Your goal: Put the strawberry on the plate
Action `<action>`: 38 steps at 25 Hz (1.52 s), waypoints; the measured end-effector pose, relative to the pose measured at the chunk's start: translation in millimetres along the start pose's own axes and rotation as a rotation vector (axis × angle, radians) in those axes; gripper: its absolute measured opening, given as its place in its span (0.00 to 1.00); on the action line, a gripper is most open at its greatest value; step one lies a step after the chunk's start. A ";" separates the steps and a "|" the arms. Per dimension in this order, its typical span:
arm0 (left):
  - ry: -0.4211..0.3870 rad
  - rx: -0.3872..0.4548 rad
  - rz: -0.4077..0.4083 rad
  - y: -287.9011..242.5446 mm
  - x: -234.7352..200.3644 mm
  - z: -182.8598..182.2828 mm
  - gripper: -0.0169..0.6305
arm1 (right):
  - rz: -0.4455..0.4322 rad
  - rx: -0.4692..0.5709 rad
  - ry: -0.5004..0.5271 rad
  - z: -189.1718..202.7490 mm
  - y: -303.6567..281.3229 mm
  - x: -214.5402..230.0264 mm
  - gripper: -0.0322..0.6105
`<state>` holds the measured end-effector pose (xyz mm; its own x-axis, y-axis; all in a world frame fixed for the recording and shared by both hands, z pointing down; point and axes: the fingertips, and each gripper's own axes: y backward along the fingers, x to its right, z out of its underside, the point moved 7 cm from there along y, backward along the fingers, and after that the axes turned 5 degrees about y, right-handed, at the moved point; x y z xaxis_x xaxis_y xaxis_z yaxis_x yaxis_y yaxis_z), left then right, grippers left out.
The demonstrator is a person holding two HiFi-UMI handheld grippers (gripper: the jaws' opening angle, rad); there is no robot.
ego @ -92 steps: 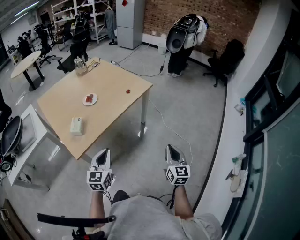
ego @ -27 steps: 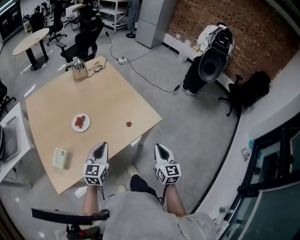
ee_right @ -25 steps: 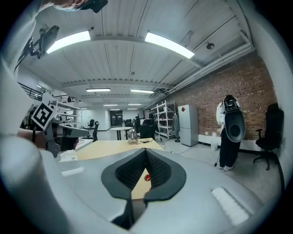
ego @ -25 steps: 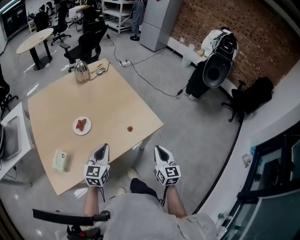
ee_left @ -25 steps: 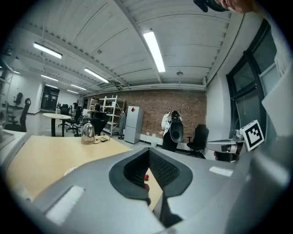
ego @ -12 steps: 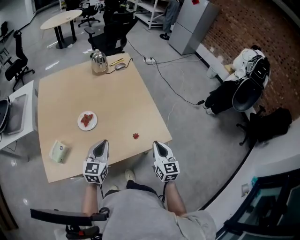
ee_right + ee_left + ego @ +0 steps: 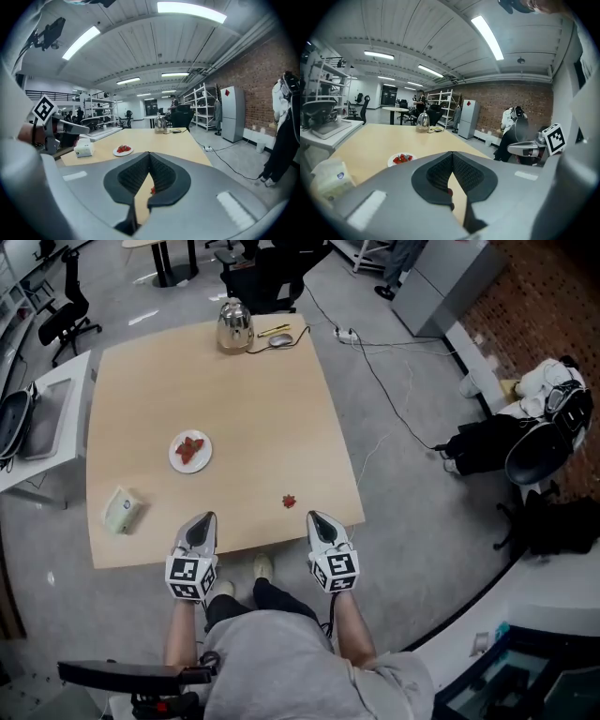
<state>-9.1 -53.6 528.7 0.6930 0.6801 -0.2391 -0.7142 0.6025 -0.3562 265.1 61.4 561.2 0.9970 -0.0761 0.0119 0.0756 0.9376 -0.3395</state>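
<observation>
A lone red strawberry lies on the wooden table near its front edge. A white plate holding several strawberries sits further back and to the left. My left gripper and right gripper hover at the table's near edge, both shut and empty. The loose strawberry lies just ahead of the right gripper and slightly to its left. In the right gripper view the strawberry peeks out below the closed tips, with the plate beyond. The left gripper view has its tips closed and the plate ahead.
A metal kettle with a cable stands at the table's far edge. A tissue box lies at the front left. Office chairs, a side desk and floor cables surround the table.
The person has walked up to the table; both grippers went from over the floor to the table's near edge. The jaws stayed closed.
</observation>
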 end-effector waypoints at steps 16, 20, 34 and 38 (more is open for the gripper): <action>0.074 -0.146 -0.068 -21.6 -6.3 49.8 0.06 | -0.141 -0.197 -0.015 70.1 -67.9 20.5 0.06; 0.086 -0.164 -0.073 -21.2 -8.5 57.1 0.06 | -0.175 -0.266 0.009 89.2 -82.5 16.3 0.06; 0.118 -0.185 -0.125 -10.1 -20.5 65.3 0.06 | -0.193 -0.422 0.054 121.5 -119.1 13.8 0.28; 0.123 -0.187 -0.133 -9.5 -22.3 65.4 0.06 | -0.191 -0.444 0.057 124.9 -126.4 15.1 0.34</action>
<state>-24.2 -47.2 596.4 0.7945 0.5374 -0.2828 -0.5934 0.5879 -0.5498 272.5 -15.9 721.7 0.9627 -0.2624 0.0660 0.2311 0.6709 -0.7046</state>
